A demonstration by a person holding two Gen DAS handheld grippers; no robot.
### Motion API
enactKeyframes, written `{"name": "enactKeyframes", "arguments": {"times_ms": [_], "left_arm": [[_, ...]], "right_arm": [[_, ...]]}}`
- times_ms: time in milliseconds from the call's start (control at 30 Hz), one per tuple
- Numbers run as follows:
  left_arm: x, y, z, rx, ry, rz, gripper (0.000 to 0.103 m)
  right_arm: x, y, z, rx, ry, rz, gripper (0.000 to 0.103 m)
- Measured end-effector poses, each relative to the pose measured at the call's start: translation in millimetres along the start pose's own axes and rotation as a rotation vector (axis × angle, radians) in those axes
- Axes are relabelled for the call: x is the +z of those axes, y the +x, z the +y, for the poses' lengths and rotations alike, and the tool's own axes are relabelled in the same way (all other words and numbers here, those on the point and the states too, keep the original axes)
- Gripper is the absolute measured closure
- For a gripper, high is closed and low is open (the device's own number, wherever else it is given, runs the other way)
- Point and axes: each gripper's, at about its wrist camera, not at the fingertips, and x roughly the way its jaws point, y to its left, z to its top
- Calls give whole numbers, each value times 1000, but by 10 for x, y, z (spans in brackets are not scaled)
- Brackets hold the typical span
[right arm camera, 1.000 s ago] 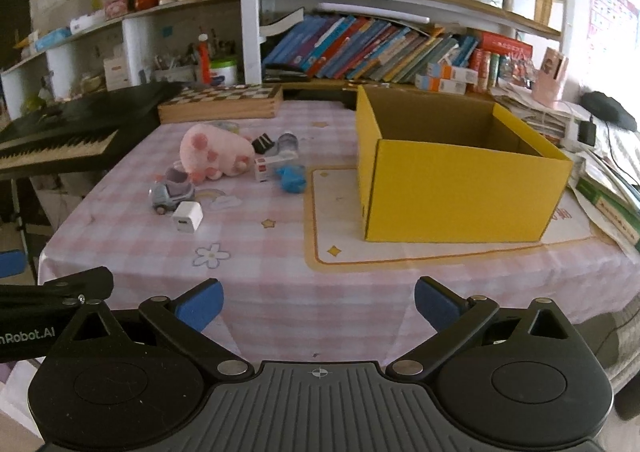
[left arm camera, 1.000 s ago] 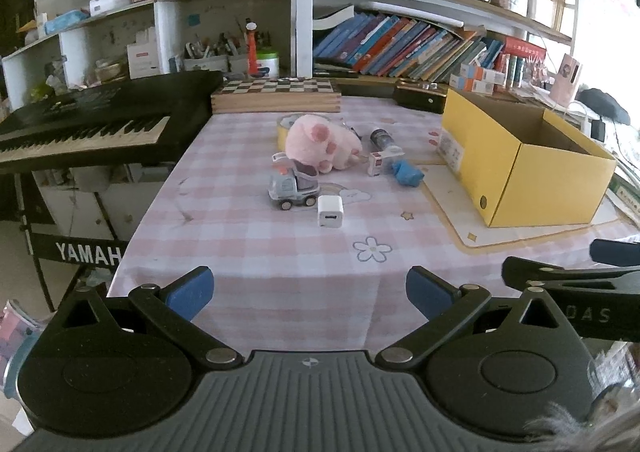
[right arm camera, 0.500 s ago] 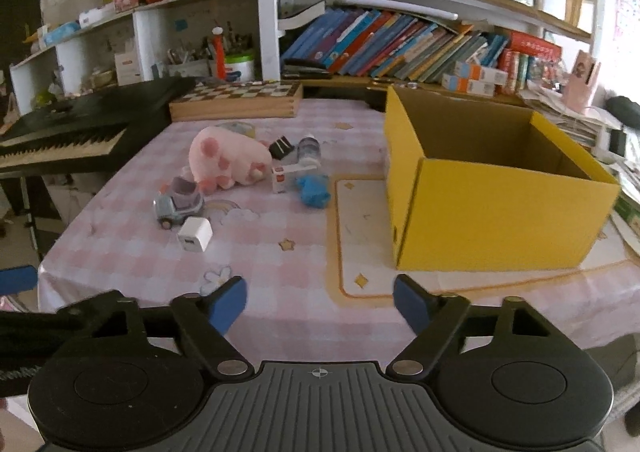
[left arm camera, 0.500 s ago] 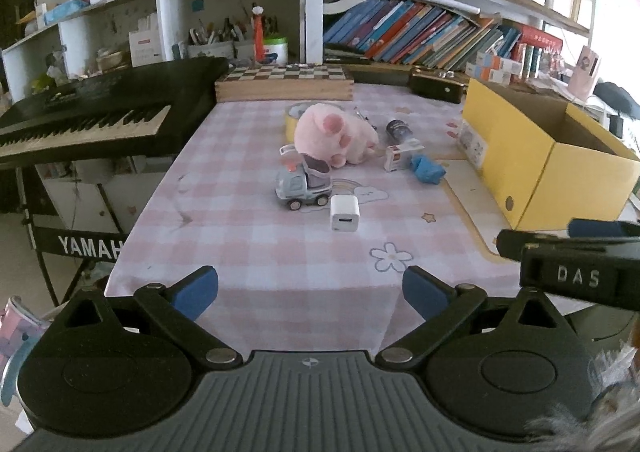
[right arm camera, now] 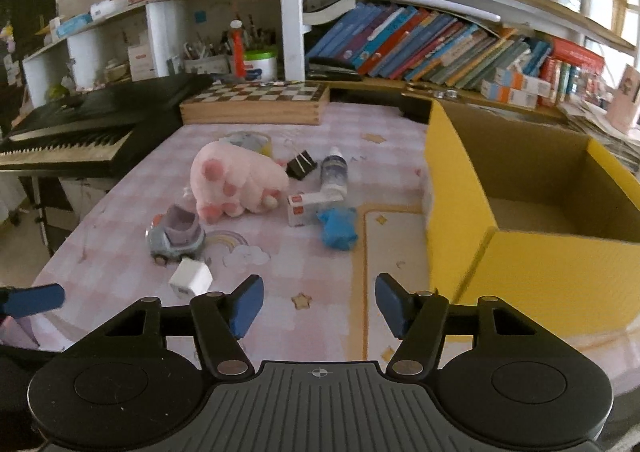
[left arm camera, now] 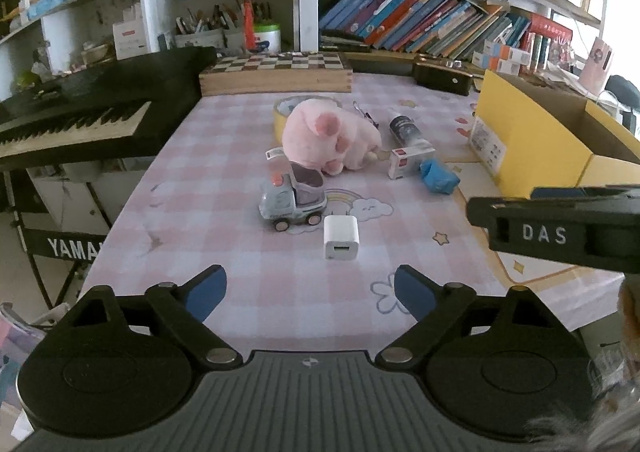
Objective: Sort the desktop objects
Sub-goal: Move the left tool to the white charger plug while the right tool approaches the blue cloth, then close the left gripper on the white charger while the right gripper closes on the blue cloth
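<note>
On the pink checked tablecloth [left arm camera: 224,188] lie a pink plush toy [left arm camera: 330,140], a grey toy truck [left arm camera: 292,202], a white charger cube [left arm camera: 341,243], a small white box [left arm camera: 410,162], a blue crumpled thing [left arm camera: 438,180], a small bottle [left arm camera: 406,128] and a tape roll [left arm camera: 286,108]. The right wrist view shows them too, with a black binder clip [right arm camera: 301,164] and the open yellow box [right arm camera: 532,212] at right. My left gripper [left arm camera: 310,294] is open and empty, short of the charger. My right gripper [right arm camera: 319,306] is open and empty above the table's front part.
A wooden chessboard box [left arm camera: 276,72] lies at the table's back. A black Yamaha keyboard [left arm camera: 80,120] stands left of the table. Bookshelves [left arm camera: 440,24] fill the back wall. A black case [left arm camera: 442,76] sits at the back right. The right gripper's body [left arm camera: 560,232] shows at the left view's right edge.
Both grippers have moved forward toward the objects, which look larger now. The right gripper's jaws have narrowed somewhat but stay open. Nothing on the table has moved.
</note>
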Motion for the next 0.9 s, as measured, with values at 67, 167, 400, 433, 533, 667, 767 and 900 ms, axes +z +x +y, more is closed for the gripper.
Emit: {"name": "enactKeyframes", "arguments": {"times_ms": [67, 167, 400, 433, 533, 667, 767, 900], "left_arm": [[52, 81, -17, -3, -3, 11, 17], [145, 209, -50, -10, -6, 20, 24], [195, 522, -79, -43, 1, 20, 38], [216, 570, -99, -48, 2, 24, 40], [278, 724, -161, -61, 7, 44, 49], [330, 890, -187, -45, 3, 71, 73], [277, 870, -169, -61, -16, 74, 78], [286, 861, -81, -88, -40, 74, 79]], "right_arm": [[48, 70, 9, 13, -10, 2, 41], [124, 186, 30, 27, -23, 9, 41], [302, 472, 11, 10, -23, 37, 41], [321, 511, 6, 6, -23, 41, 41], [363, 625, -19, -2, -27, 58, 41], [402, 764, -47, -10, -26, 78, 41], [436, 875, -86, -22, -8, 90, 41], [466, 1048, -140, -41, 15, 113, 41]]}}
